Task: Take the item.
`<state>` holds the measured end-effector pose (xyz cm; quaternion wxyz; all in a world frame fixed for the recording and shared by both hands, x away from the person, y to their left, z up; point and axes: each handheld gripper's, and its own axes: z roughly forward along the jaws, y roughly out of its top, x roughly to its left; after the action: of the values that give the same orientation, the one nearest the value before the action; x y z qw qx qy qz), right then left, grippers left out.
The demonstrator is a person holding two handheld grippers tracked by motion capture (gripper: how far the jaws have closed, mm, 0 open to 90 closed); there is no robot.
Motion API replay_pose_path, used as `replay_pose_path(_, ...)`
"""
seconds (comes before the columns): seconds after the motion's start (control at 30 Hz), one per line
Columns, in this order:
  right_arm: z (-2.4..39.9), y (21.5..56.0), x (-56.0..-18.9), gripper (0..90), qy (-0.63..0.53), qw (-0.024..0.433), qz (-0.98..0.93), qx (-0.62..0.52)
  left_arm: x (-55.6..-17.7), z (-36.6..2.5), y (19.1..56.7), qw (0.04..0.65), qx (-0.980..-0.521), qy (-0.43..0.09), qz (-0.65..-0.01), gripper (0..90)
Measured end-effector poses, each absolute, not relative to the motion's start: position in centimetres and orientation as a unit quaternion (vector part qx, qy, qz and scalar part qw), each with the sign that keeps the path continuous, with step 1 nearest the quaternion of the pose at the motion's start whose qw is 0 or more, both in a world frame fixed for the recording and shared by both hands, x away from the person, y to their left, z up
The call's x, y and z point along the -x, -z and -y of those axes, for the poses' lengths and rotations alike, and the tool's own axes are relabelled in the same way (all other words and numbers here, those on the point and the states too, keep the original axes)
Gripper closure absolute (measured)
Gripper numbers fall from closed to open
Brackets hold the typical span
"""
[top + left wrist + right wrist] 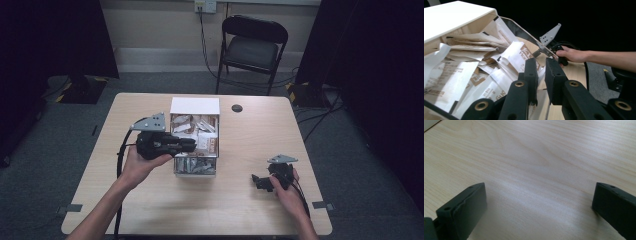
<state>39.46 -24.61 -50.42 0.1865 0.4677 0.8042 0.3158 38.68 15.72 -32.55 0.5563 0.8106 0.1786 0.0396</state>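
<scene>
Black jaws of the left gripper [541,72] stand nearly together in the left gripper view, only a thin gap between them, hanging over a heap of paper sachets [486,75]; whether a sachet is pinched there I cannot tell. That close view shows brown print on the white packets and the box's pale flap lifted behind them. From the high view, the same white box [194,106] sits at the middle of the wooden table [150,210], its lid folded back on the far side, sachets filling it, and the left gripper [187,144] reaches in from the box's left edge, held by the left hand [140,167].

Well to the right of the box and nearer the person, the right gripper [257,181] rests low on the table in the right hand [289,192]. Its own view shows its jaws spread wide with bare wood grain between them.

Beyond the box, past the table's far edge, stands a black folding chair [254,47].
</scene>
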Motion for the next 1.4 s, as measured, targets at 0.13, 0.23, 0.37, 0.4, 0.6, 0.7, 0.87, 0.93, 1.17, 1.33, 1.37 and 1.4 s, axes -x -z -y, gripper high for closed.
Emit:
replay_pose_path(0.13,24.6,50.4,-39.5,0.0,-0.316,0.187,-0.804,-0.468,-38.9,-15.3,32.8,0.542,-0.82,-0.038,-0.178,74.7)
replay_pose_path(0.23,24.6,50.4,-39.5,0.0,-0.316,0.187,-0.804,-0.468,-39.0,-15.1,32.9,0.529,-0.828,-0.047,-0.178,74.1)
replay_pose_path(0.37,24.6,50.4,-39.5,0.0,-0.316,0.187,-0.804,-0.468,-38.9,-15.3,33.0,0.527,-0.83,-0.046,-0.178,74.7)
replay_pose_path(0.4,24.6,50.4,-39.5,0.0,-0.316,0.187,-0.804,-0.468,-38.9,-15.3,33.0,0.527,-0.829,-0.046,-0.179,74.8)
replay_pose_path(0.6,24.6,50.4,-39.4,0.0,-0.316,0.187,-0.804,-0.468,-38.9,-15.1,33.2,0.525,-0.831,-0.046,-0.176,76.4)
replay_pose_path(0.7,24.6,50.4,-39.4,0.0,-0.316,0.187,-0.804,-0.468,-38.8,-15.1,33.2,0.521,-0.835,-0.055,-0.169,77.3)
replay_pose_path(0.87,24.6,50.4,-39.4,0.0,-0.316,0.187,-0.804,-0.469,-38.7,-15.1,33.2,0.515,-0.84,-0.061,-0.162,79.7)
replay_pose_path(0.93,24.6,50.4,-39.4,0.0,-0.316,0.187,-0.804,-0.468,-38.7,-15.1,33.2,0.514,-0.84,-0.056,-0.161,82.1)
replay_pose_path(1.17,24.6,50.4,-39.4,0.0,-0.315,0.187,-0.803,-0.469,-38.8,-15.1,33.5,0.518,-0.836,-0.053,-0.172,86.4)
replay_pose_path(1.33,24.6,50.4,-39.4,0.0,-0.315,0.187,-0.803,-0.471,-39.2,-15.1,33.6,0.525,-0.83,-0.032,-0.185,87.8)
replay_pose_path(1.37,24.6,50.4,-39.4,0.0,-0.315,0.187,-0.803,-0.471,-39.2,-15.1,33.6,0.525,-0.83,-0.032,-0.186,88.5)
replay_pose_path(1.4,24.6,50.4,-39.4,0.0,-0.315,0.187,-0.803,-0.471,-39.3,-15.1,33.6,0.525,-0.83,-0.03,-0.187,88.8)
